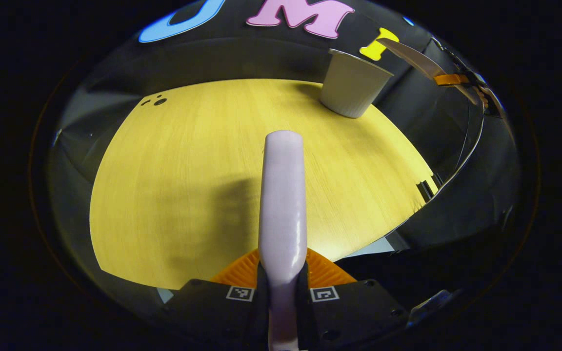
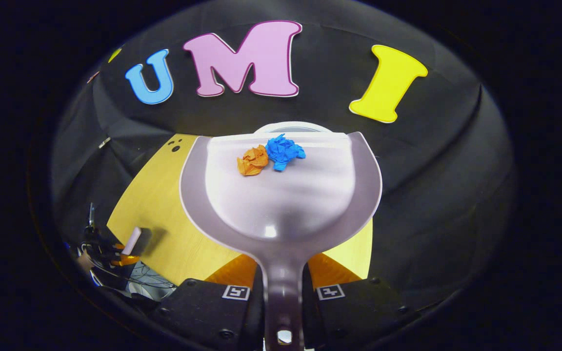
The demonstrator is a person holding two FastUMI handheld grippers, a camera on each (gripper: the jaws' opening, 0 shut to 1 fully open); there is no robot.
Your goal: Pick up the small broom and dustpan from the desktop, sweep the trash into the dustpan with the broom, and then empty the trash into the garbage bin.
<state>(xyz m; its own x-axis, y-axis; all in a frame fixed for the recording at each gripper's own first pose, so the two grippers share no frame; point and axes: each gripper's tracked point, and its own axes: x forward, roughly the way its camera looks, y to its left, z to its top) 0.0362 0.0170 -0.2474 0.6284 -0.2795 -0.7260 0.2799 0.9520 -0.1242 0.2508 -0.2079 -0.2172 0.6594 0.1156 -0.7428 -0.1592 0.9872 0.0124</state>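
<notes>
My left gripper (image 1: pixel 282 273) is shut on the small broom (image 1: pixel 283 195). Its pale lilac handle points forward over the yellow desktop (image 1: pixel 173 185), and the bristles are hidden. My right gripper (image 2: pixel 282 275) is shut on the handle of the lilac dustpan (image 2: pixel 281 195), which is held in the air. An orange paper ball (image 2: pixel 252 161) and a blue paper ball (image 2: pixel 285 151) lie near the pan's front edge. The garbage bin (image 2: pixel 286 127) peeks out just beyond and below that edge. In the left gripper view the pale garbage bin (image 1: pixel 354 85) stands at the desk's far right, with the dustpan (image 1: pixel 410 54) above it.
A few dark holes (image 1: pixel 156 101) mark the desktop's far left corner. The desktop's right edge drops off to black cloth. In the right gripper view the left gripper (image 2: pixel 120 251) and the broom (image 2: pixel 132 240) sit low at the left, with cables under them.
</notes>
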